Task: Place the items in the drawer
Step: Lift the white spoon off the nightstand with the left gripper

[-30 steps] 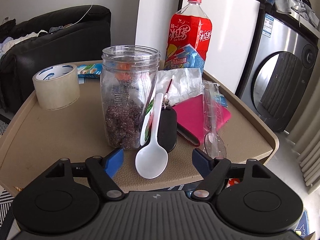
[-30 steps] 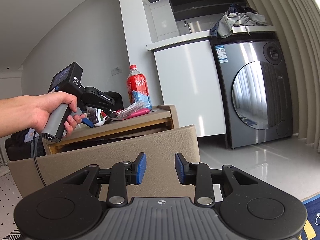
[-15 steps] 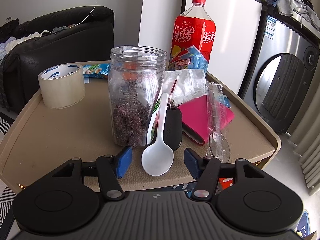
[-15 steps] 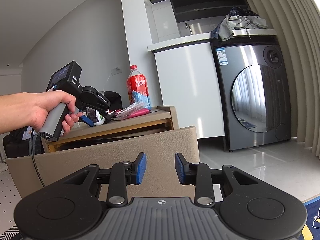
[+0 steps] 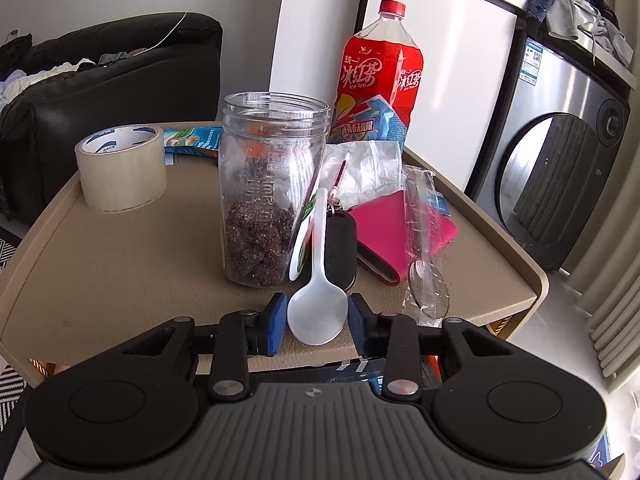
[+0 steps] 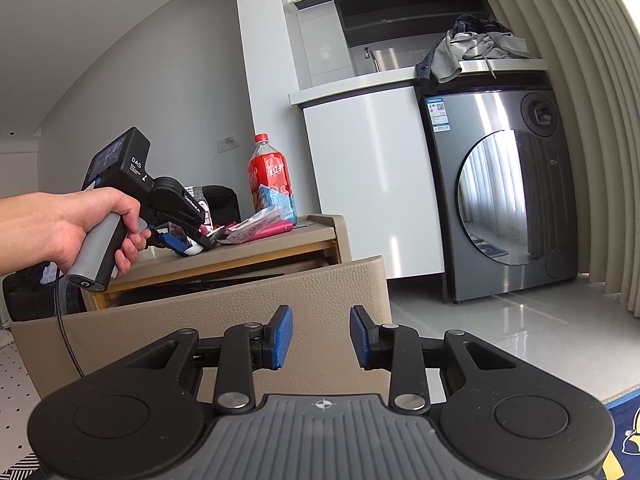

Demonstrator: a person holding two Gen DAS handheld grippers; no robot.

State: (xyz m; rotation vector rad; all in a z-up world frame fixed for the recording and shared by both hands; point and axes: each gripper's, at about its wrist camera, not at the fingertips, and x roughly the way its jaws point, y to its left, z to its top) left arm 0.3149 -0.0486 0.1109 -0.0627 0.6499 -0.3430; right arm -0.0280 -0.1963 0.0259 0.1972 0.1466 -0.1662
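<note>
A white plastic spoon (image 5: 318, 312) lies on the beige cabinet top (image 5: 120, 272), its handle leaning against a clear jar (image 5: 272, 200) of dark dried fruit. My left gripper (image 5: 318, 322) has its blue pads pressed on both sides of the spoon's bowl. In the right wrist view a hand holds that left gripper (image 6: 188, 246) over the cabinet top. Below it the drawer (image 6: 240, 312) stands pulled out. My right gripper (image 6: 321, 336) hangs open in front of the drawer's front panel, with nothing between its pads.
On the top also sit a tape roll (image 5: 120, 168), a red iced-tea bottle (image 5: 378, 80), a pink wallet (image 5: 396, 232), a black key fob (image 5: 340, 248) and a wrapped clear spoon (image 5: 424, 248). A washing machine (image 6: 504, 200) stands to the right.
The left gripper has moved forward and its fingers have closed in from wide apart until they meet the spoon's bowl. The right gripper has stayed put.
</note>
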